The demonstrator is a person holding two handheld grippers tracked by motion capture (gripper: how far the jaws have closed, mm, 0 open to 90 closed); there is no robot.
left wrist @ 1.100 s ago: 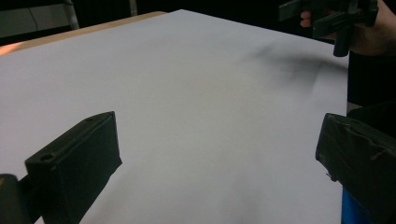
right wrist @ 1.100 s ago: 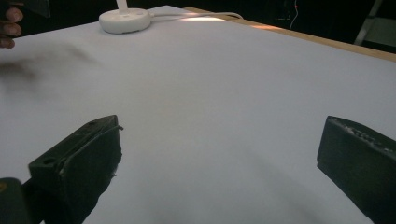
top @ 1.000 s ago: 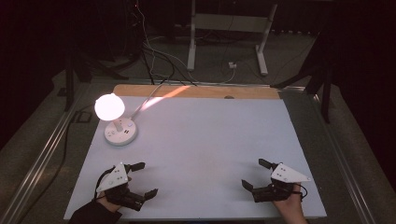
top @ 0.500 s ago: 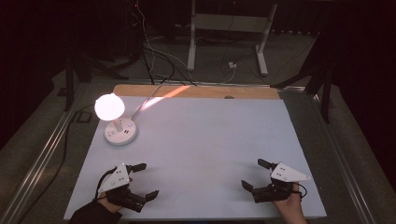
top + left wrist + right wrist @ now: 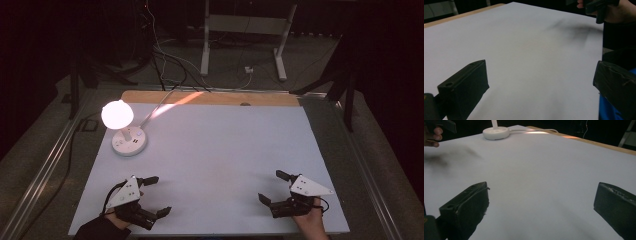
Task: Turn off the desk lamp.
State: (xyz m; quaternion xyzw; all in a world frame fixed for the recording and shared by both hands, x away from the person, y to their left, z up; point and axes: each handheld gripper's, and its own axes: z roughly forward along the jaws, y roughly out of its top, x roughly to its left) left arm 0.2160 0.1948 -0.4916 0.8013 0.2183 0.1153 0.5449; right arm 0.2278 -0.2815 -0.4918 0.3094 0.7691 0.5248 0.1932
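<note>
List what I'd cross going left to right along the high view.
Lit lamp at far left, then the left claw, a bare stretch of white table sheet, then the right claw.

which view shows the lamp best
The high view: the whole lamp stands at the far left of the white tabletop, glowing globe above its round base. The right gripper view catches just the base and lower stem. The left gripper view looks across bare tabletop.
</note>
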